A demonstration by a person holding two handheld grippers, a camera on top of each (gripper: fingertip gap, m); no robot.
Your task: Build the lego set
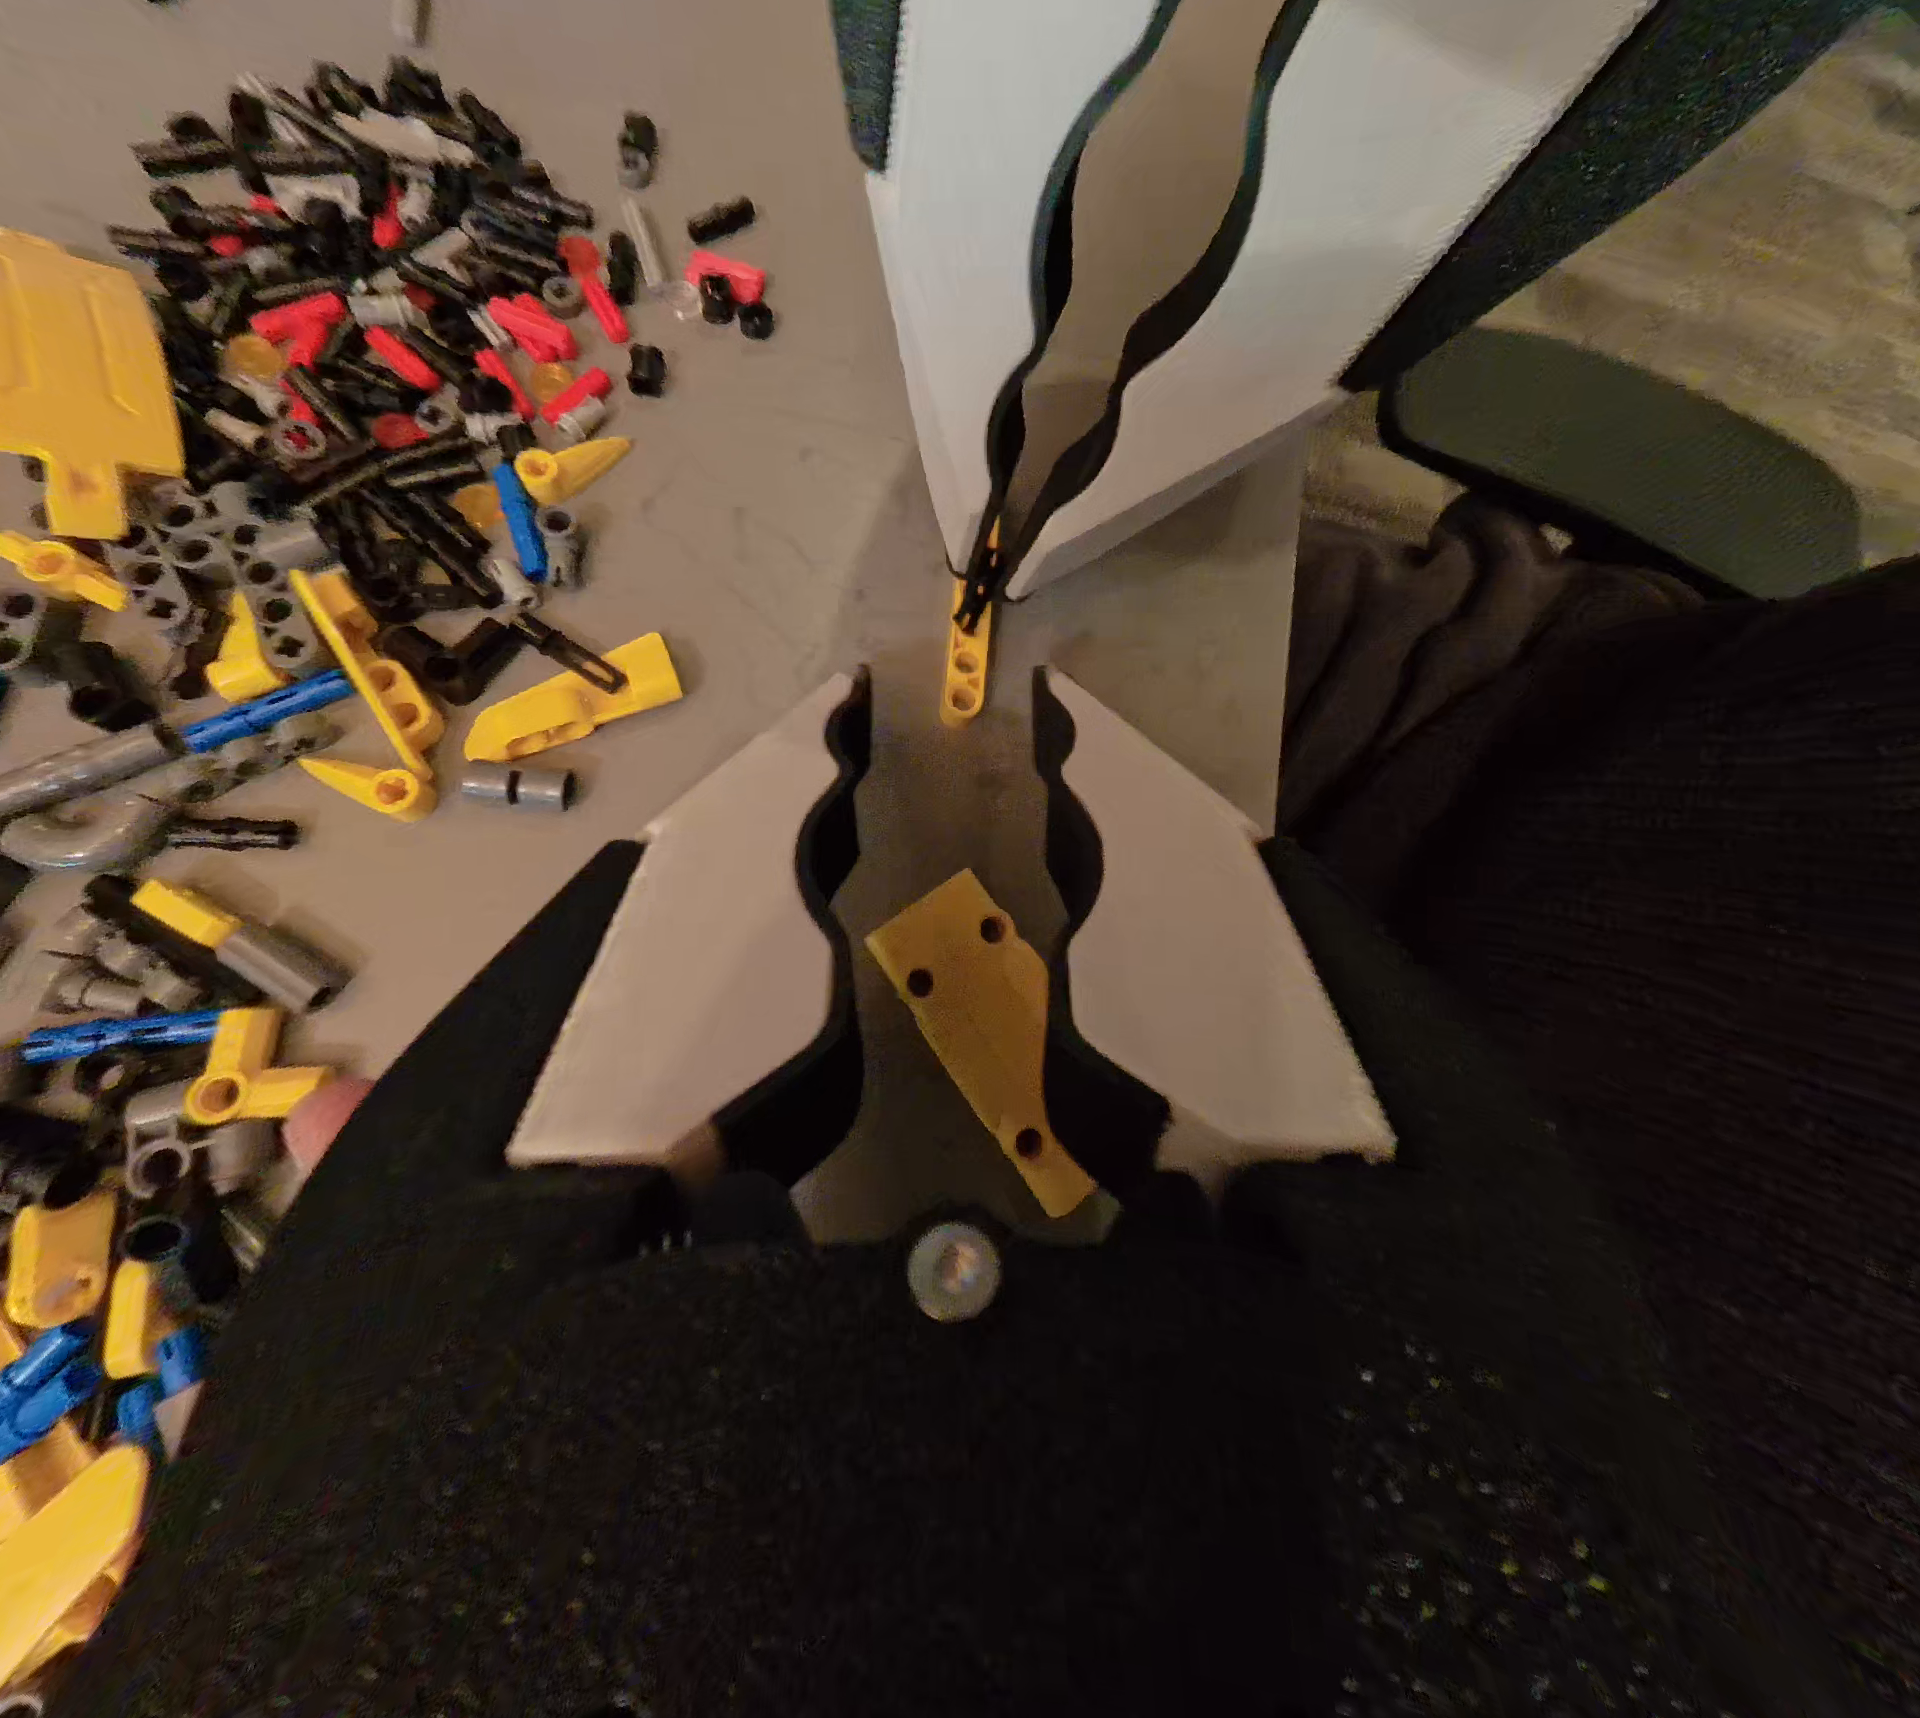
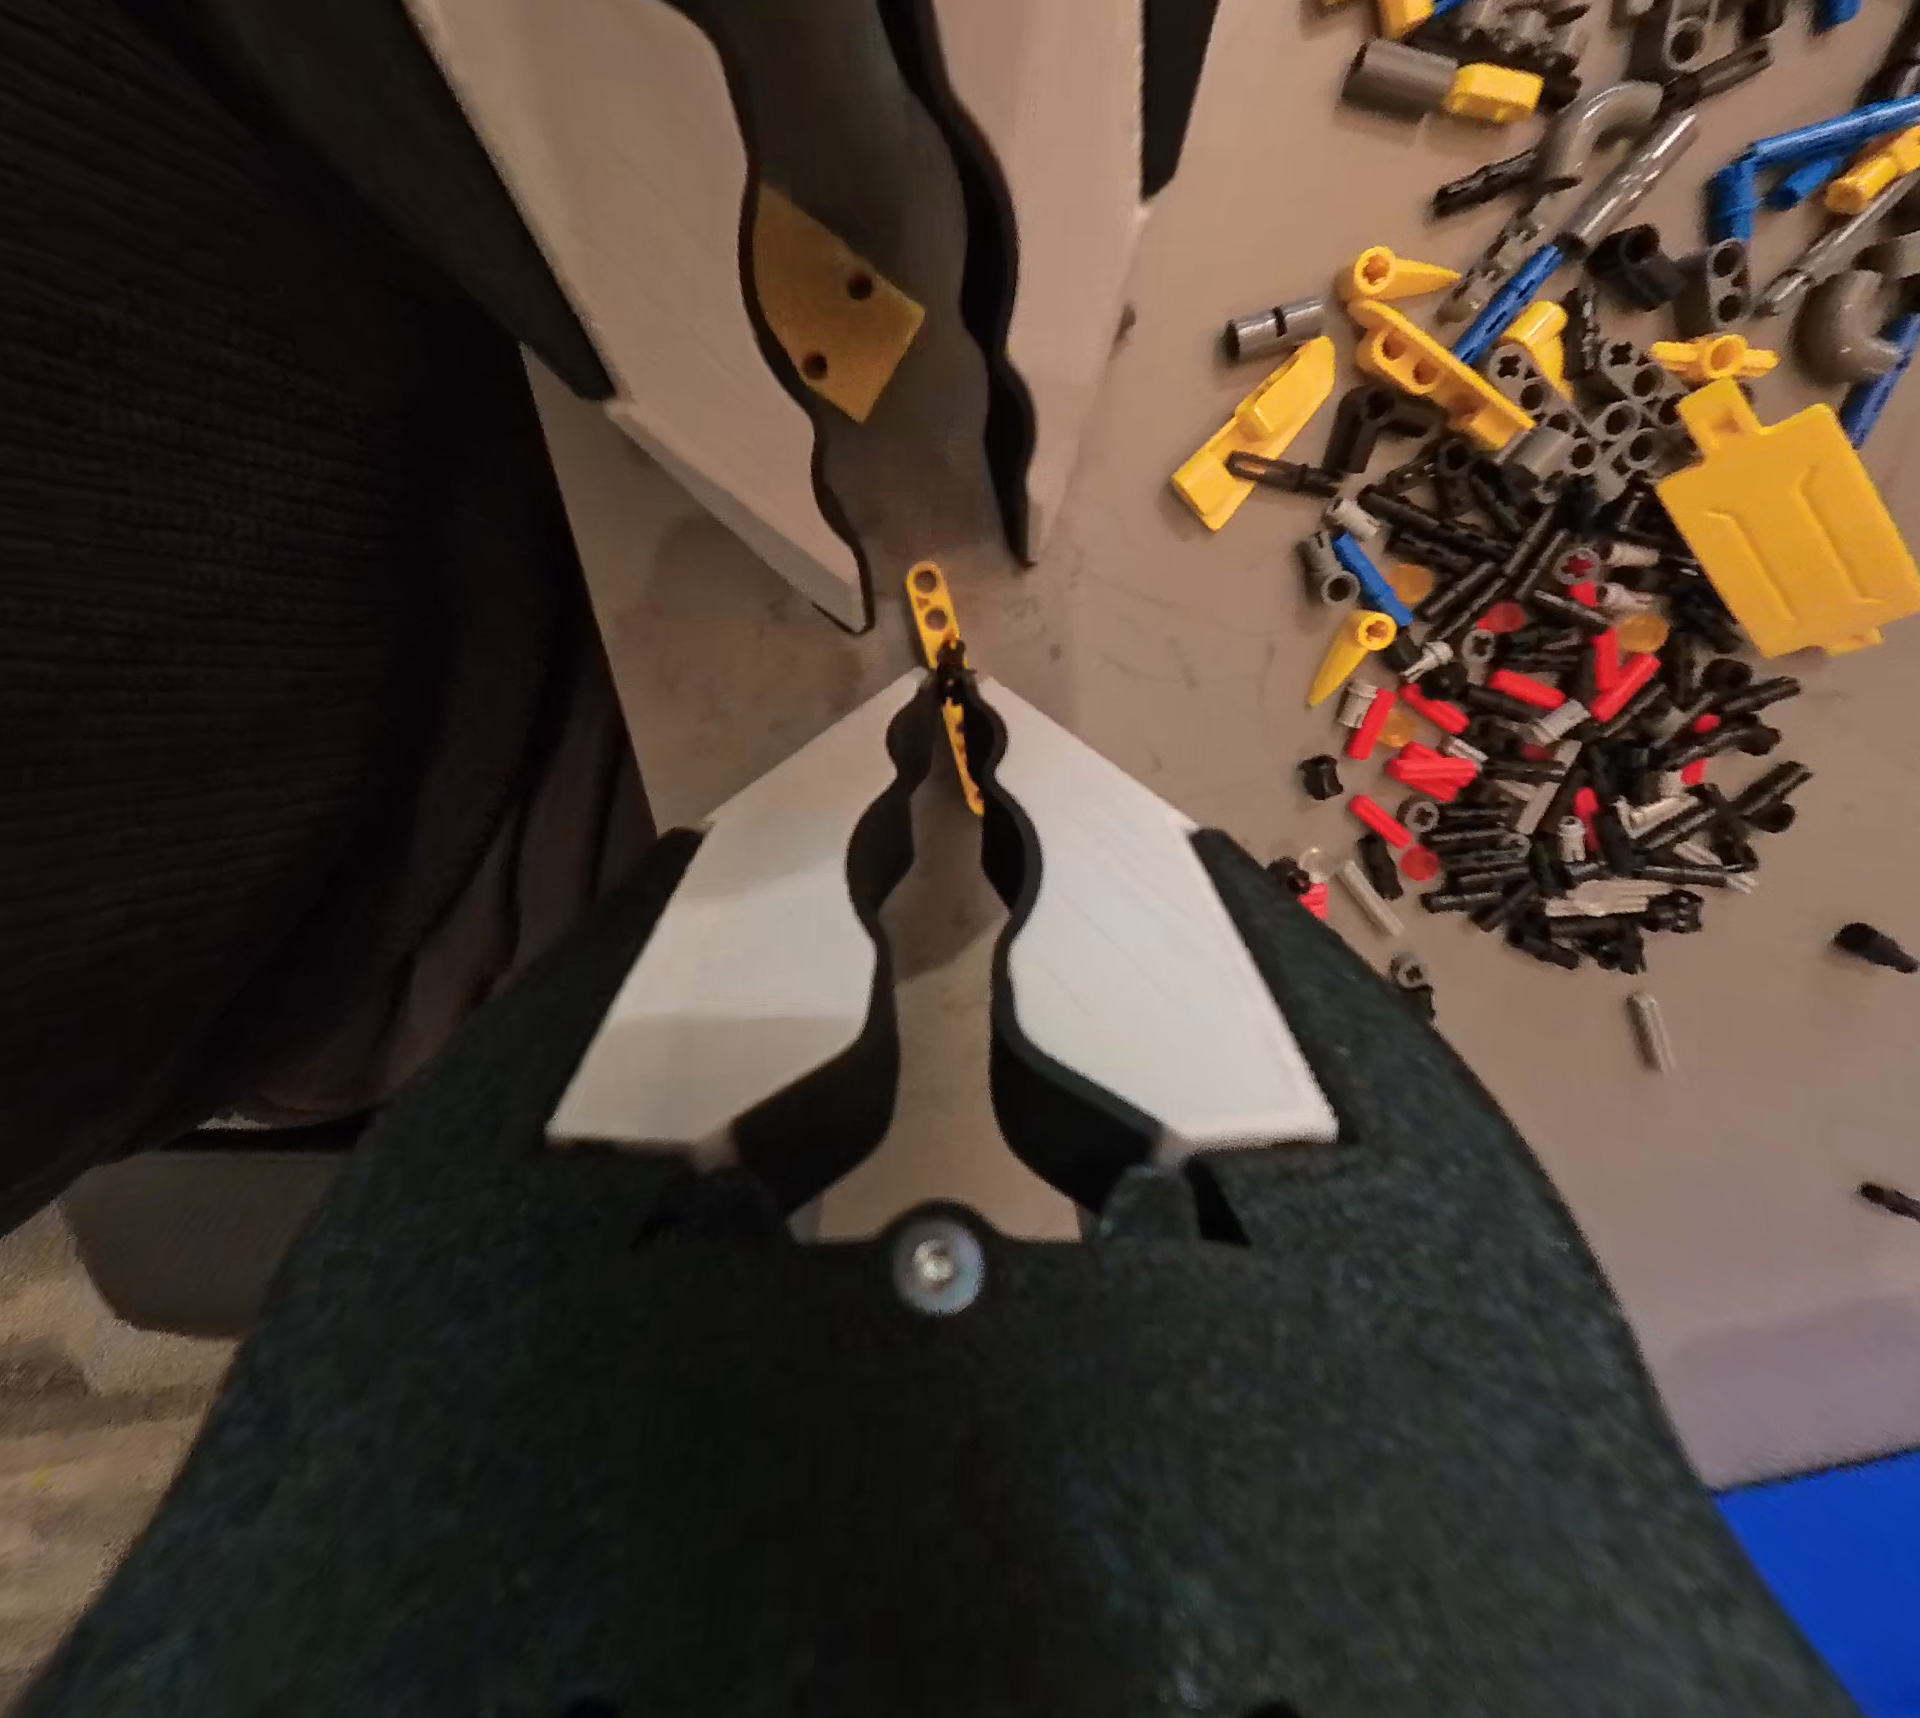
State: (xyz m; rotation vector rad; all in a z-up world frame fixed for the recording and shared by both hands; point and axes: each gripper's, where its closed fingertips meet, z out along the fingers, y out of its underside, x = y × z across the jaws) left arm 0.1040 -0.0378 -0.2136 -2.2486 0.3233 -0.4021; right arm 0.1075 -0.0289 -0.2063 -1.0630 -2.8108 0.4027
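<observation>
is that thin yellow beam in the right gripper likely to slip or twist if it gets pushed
Probably yes. The right gripper pinches the yellow beam only at its tips, near one end, so a push on the free end could pivot it. It looks like smooth, hard plastic, so it is likely stiff and light, perhaps slippery. A black pin at the pinch may help it catch.

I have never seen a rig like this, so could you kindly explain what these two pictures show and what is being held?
Each picture comes from a camera on a hand-held two-finger gripper, looking along its fingers. The left gripper grips a yellow panel piece deep between its fingers, whose tips stand apart. The right gripper, facing it, pinches a thin yellow beam with holes at its tips. On the beige table lies a pile of small building parts: black, red, grey, blue and yellow.
</observation>
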